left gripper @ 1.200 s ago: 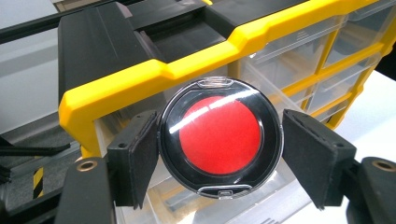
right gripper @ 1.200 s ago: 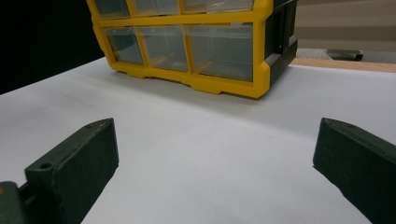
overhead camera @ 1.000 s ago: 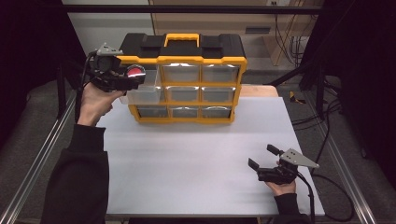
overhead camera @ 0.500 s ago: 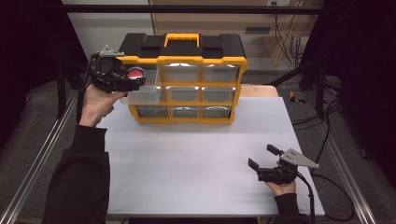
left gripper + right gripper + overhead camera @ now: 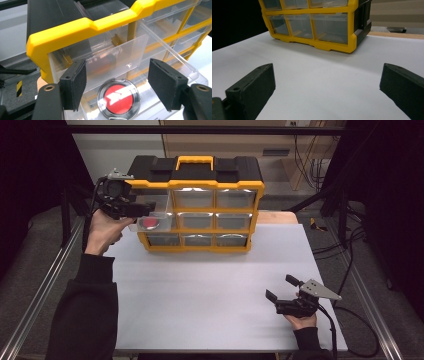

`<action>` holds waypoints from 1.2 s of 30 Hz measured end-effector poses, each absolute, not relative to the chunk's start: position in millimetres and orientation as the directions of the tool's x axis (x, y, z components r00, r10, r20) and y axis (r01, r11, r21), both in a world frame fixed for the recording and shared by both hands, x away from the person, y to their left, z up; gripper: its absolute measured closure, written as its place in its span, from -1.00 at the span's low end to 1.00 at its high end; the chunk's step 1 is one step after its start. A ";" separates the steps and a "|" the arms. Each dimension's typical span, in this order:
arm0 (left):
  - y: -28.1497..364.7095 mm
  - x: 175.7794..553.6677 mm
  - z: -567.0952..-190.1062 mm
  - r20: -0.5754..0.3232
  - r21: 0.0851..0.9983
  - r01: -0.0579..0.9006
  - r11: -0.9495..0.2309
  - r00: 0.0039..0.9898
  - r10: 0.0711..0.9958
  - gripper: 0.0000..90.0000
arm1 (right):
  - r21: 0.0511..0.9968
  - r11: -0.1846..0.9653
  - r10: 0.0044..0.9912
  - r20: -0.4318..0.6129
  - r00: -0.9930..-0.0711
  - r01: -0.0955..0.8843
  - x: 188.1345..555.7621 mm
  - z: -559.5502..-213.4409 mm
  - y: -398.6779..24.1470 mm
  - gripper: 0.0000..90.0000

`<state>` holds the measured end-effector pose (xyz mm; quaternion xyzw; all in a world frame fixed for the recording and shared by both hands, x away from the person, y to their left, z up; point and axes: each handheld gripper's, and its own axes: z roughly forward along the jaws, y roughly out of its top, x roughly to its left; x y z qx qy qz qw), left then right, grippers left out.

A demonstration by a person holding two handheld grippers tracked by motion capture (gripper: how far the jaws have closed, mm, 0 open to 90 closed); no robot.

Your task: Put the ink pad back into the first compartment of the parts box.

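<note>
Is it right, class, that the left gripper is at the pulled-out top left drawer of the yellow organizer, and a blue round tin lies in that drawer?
Not quite: the round tin is red with a clear rim, not blue, as the left gripper view shows. The rest stands: the left gripper is at the pulled-out top left drawer of the yellow organizer.
</note>
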<state>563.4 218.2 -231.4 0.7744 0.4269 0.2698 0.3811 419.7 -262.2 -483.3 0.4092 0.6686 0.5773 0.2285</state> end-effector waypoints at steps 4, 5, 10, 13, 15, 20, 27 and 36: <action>219.6 562.3 -230.7 0.079 0.839 0.437 -0.324 0.491 0.867 -0.38 | 0.959 -0.002 0.812 0.166 -0.559 0.283 419.7 -483.2 -262.7 -0.99; 220.0 561.8 -230.3 0.079 0.843 0.431 -0.323 0.494 0.866 -0.40 | 0.959 -0.001 0.813 0.166 -0.559 0.283 419.8 -483.2 -262.7 -0.99; 222.1 556.3 -226.7 0.079 0.863 0.400 -0.309 0.496 0.864 -0.55 | 0.959 -0.003 0.813 0.167 -0.558 0.284 419.7 -483.2 -262.6 -0.99; 225.4 552.1 -223.8 0.055 0.878 0.387 -0.281 0.501 0.863 -0.64 | 0.960 -0.004 0.813 0.167 -0.558 0.281 419.7 -483.2 -262.6 -0.99; 226.7 547.9 -222.8 0.059 0.887 0.370 -0.277 0.504 0.861 -0.66 | 0.959 -0.002 0.813 0.166 -0.558 0.282 419.8 -483.2 -262.7 -0.99; 229.3 539.4 -222.3 0.070 0.899 0.338 -0.278 0.516 0.854 -0.84 | 0.960 -0.005 0.813 0.166 -0.558 0.279 419.7 -483.1 -262.6 -0.99; 234.4 523.9 -223.5 0.053 0.929 0.281 -0.242 0.546 0.836 -0.91 | 0.962 -0.004 0.815 0.162 -0.556 0.273 420.0 -483.1 -263.1 -0.99; 233.7 504.0 -232.8 0.095 0.944 0.208 -0.254 0.569 0.817 -0.93 | 0.960 -0.010 0.814 0.171 -0.556 0.280 418.7 -482.4 -262.5 -0.99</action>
